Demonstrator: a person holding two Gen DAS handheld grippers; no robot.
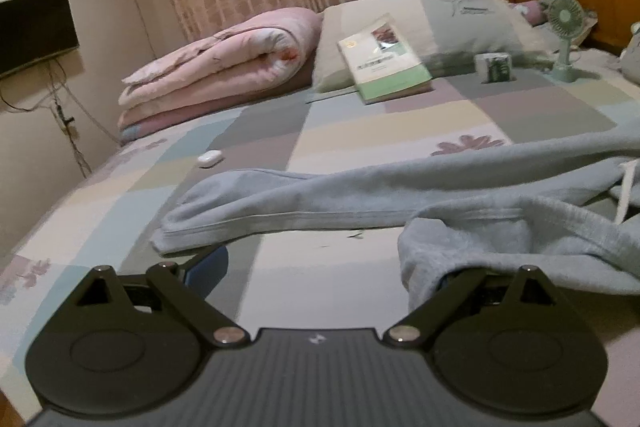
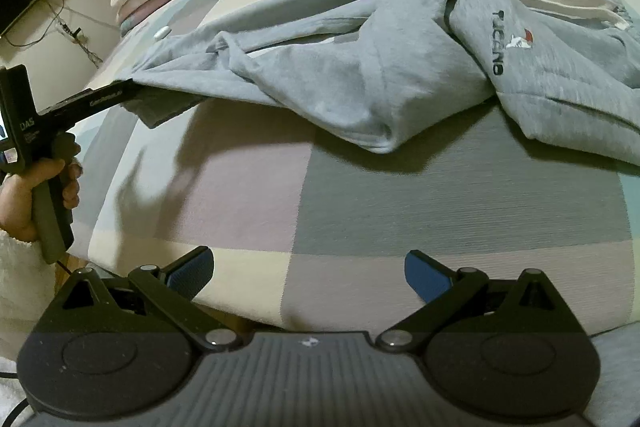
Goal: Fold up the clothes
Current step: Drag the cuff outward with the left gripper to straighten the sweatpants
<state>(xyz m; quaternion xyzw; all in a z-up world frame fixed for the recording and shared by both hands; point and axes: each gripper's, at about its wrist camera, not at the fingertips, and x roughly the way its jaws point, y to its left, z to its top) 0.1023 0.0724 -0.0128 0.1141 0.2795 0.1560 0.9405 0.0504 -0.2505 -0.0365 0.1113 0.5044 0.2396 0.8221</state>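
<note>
Grey sweatpants [image 2: 360,67] sprawled rumpled across the patchwork bed [image 2: 400,203], waistband with white drawstring toward the headboard side, logo on the hip facing up. Left tool [image 1: 320,267] spread wide, right finger buried under a bunched pant fold, left one bare just short of the leg cuff; seen from the right wrist view with a hand [image 2: 36,195] on its grip, tip under the cuff edge. Right tool [image 2: 308,275] also wide apart, blue pads [image 2: 428,277] holding nothing, hovering near the bed's edge, well clear of the sweatpants. Beyond the sweatpants: book [image 1: 384,61], little fan [image 1: 564,27], rolled pink quilt [image 1: 224,67].
</note>
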